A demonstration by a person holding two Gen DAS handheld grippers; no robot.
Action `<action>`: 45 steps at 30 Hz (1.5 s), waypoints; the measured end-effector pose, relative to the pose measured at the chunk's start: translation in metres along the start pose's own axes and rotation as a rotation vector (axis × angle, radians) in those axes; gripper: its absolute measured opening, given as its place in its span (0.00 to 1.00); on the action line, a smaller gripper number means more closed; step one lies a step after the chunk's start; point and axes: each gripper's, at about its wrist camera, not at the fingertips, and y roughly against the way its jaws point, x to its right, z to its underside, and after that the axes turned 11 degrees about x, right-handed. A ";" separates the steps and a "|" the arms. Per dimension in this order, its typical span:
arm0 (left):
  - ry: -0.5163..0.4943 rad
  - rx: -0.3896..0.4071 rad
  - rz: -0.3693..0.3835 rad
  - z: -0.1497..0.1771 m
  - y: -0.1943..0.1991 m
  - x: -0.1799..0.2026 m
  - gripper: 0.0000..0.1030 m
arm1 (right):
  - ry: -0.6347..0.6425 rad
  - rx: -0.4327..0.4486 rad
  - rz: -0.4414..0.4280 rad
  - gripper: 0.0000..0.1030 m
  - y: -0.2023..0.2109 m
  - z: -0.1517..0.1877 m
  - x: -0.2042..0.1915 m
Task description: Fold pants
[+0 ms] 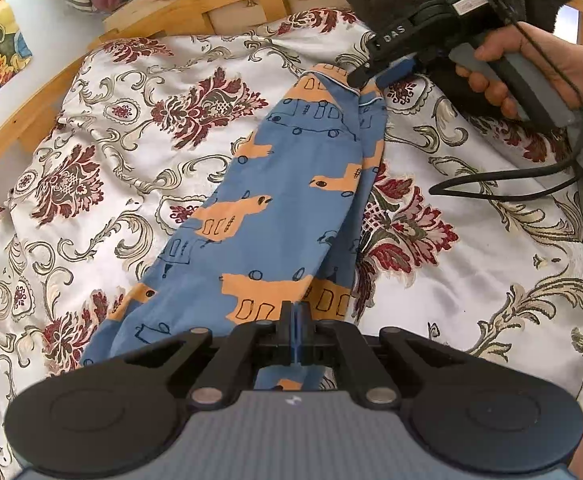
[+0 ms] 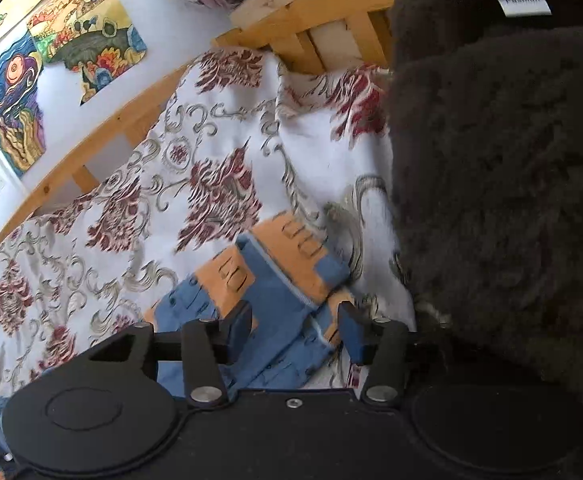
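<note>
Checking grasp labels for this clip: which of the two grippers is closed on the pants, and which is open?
The left gripper is shut on the pants at the near end. The right gripper stands open, fingers straddling the cuffs at the far end.

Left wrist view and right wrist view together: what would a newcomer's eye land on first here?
The blue pants with orange bus prints, laid lengthwise across the floral bedspread. The left gripper is shut on their near end, while the right gripper stands open around the cuffs at the far end. A dark fleece garment looms to the right of the cuffs, beside the wooden bed frame.
</note>
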 end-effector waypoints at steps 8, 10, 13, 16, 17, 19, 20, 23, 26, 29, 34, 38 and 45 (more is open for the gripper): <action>0.021 0.001 -0.009 0.003 -0.001 -0.001 0.00 | 0.298 0.032 0.094 0.46 -0.031 0.005 -0.023; 0.029 0.003 -0.012 0.003 -0.001 -0.002 0.00 | 0.291 0.018 0.097 0.37 -0.037 0.004 -0.019; 0.048 0.010 -0.018 0.003 0.000 -0.005 0.00 | 0.281 0.017 0.101 0.09 -0.038 0.001 -0.015; 0.065 0.027 -0.038 0.001 0.004 -0.010 0.00 | 0.267 0.051 0.067 0.06 -0.030 -0.002 -0.015; 0.073 0.039 -0.051 -0.001 0.007 -0.013 0.00 | 0.286 0.074 0.064 0.05 -0.025 -0.004 -0.018; 0.087 0.070 -0.094 -0.005 0.016 -0.021 0.00 | 0.297 0.138 0.030 0.05 -0.012 -0.010 -0.023; 0.092 0.088 -0.120 -0.007 0.021 -0.026 0.00 | 0.280 0.178 -0.004 0.05 -0.004 -0.016 -0.024; 0.123 0.121 -0.182 -0.014 0.035 -0.044 0.00 | 0.303 0.262 -0.075 0.05 0.014 -0.032 -0.037; 0.155 0.140 -0.225 -0.020 0.042 -0.061 0.00 | 0.354 0.264 -0.139 0.04 0.009 -0.050 -0.055; 0.172 0.169 -0.252 -0.023 0.048 -0.071 0.00 | 0.390 0.281 -0.184 0.04 0.001 -0.073 -0.072; 0.184 0.200 -0.165 -0.016 0.052 -0.063 0.00 | 0.424 0.323 -0.171 0.04 0.017 -0.079 -0.070; 0.157 0.119 -0.071 0.000 0.032 -0.040 0.00 | 0.398 0.138 -0.066 0.03 0.003 -0.041 -0.034; 0.085 0.028 0.016 0.012 0.002 -0.001 0.00 | 0.541 0.008 0.037 0.03 -0.011 -0.003 -0.028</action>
